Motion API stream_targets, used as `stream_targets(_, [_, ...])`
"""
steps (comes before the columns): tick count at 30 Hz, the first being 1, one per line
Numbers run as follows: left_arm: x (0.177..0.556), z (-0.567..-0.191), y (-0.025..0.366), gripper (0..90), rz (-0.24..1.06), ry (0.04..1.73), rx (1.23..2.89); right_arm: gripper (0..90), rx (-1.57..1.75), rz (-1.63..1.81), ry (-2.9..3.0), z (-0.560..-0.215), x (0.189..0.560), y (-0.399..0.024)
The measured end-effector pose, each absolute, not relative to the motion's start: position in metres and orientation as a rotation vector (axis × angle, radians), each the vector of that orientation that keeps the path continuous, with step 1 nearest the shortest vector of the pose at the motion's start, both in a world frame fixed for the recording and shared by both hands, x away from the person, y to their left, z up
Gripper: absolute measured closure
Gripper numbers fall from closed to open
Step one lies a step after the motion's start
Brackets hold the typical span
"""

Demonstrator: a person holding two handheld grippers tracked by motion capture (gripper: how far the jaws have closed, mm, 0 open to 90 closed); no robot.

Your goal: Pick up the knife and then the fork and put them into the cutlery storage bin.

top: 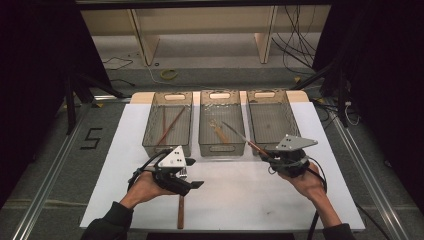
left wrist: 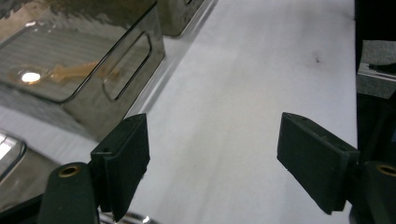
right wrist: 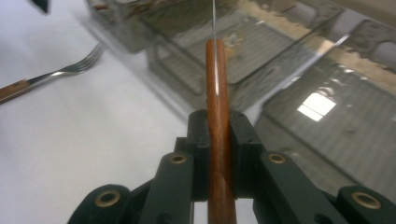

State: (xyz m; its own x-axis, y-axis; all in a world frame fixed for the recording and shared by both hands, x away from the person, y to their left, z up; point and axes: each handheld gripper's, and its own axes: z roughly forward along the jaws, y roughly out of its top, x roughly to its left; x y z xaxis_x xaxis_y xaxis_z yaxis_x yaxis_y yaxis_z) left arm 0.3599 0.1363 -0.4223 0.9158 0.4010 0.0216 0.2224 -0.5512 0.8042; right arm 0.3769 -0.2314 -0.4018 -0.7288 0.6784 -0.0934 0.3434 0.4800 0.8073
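One knife (right wrist: 217, 93) is being pinched by the right claw (top: 271, 159), just in front of the middle bin (top: 221, 145); keeping it level is helping. The left claw (left wrist: 215, 154) is spreading wide.

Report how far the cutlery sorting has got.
Done: the left bin holds chopsticks, the middle bin a pale utensil. In hand: the right gripper is shut on a wooden-handled knife, near the right bin. Left: the fork lies on the white mat; the left gripper stands open.
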Motion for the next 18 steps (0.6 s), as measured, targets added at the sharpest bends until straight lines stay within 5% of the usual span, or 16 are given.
stream_targets(18, [0.354, -0.445, 0.166, 22.3, 0.283, 0.603, 2.095, 81.5, 1.075, 1.071, 2.148, -0.382, 0.435, -0.257])
